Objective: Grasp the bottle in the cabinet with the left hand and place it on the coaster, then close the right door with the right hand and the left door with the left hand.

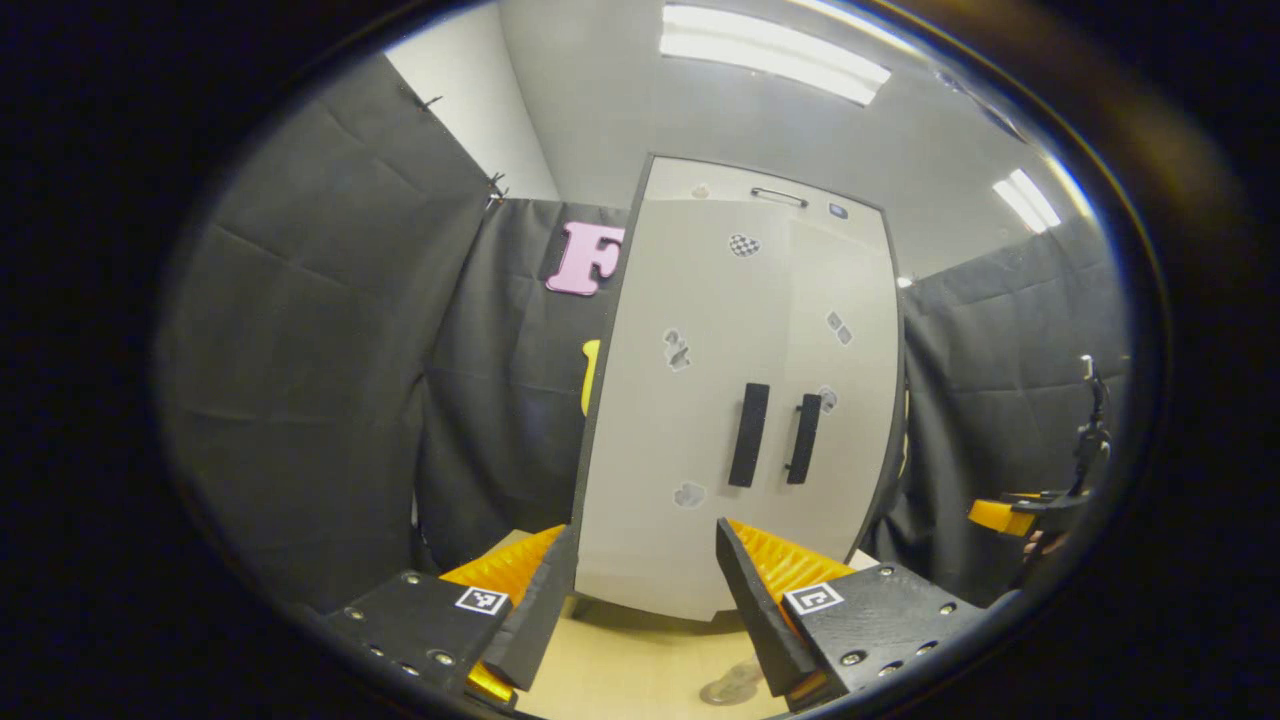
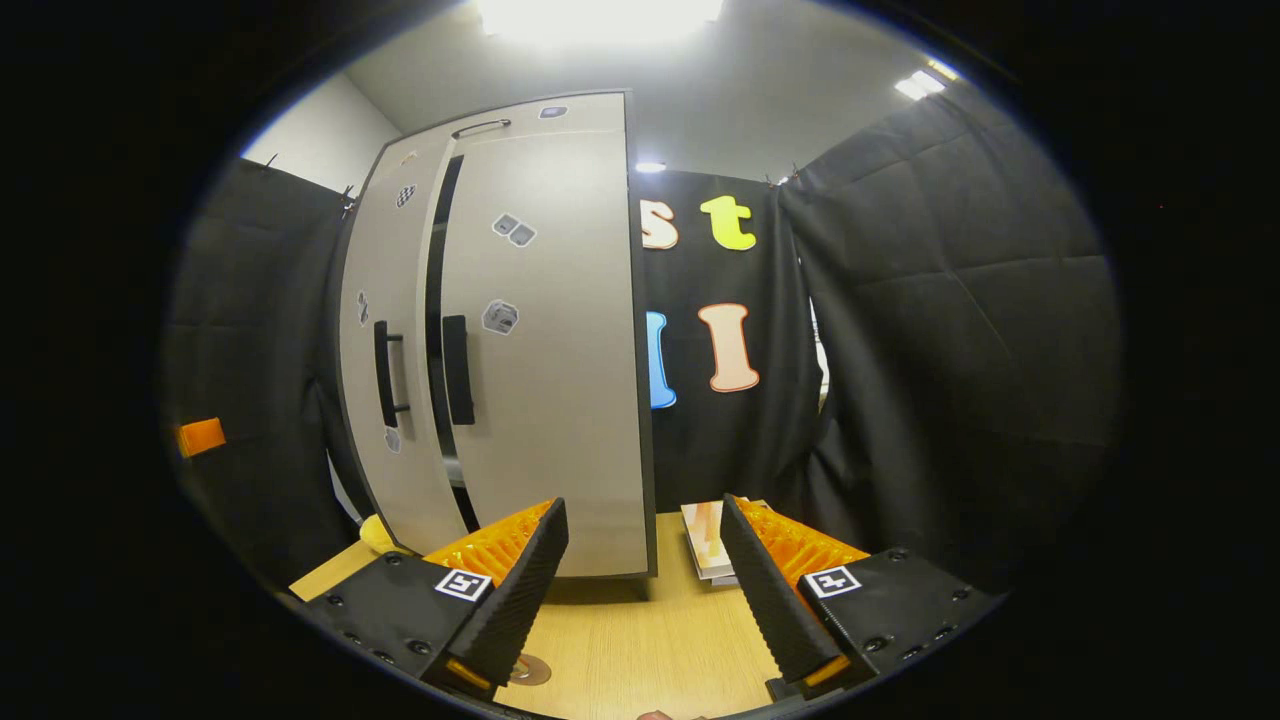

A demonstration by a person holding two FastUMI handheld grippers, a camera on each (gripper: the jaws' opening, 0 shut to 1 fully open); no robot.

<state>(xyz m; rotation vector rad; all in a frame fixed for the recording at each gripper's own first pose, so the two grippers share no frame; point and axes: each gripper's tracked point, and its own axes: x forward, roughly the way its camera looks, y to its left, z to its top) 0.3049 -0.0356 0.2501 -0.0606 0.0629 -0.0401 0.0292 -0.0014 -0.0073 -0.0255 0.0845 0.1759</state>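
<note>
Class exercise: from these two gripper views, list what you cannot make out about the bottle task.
- Bottle: hidden behind the cabinet doors; only a dark slit in the right gripper view.
- Coaster: blurred and cut by the bottom edge in the left gripper view.
- Door stickers: too small to identify.

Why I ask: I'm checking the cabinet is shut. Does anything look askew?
The cabinet doors do not meet flush: in the right gripper view a dark vertical gap runs between the left door and the right door, so one seems slightly ajar. Nothing else stands out.
</note>
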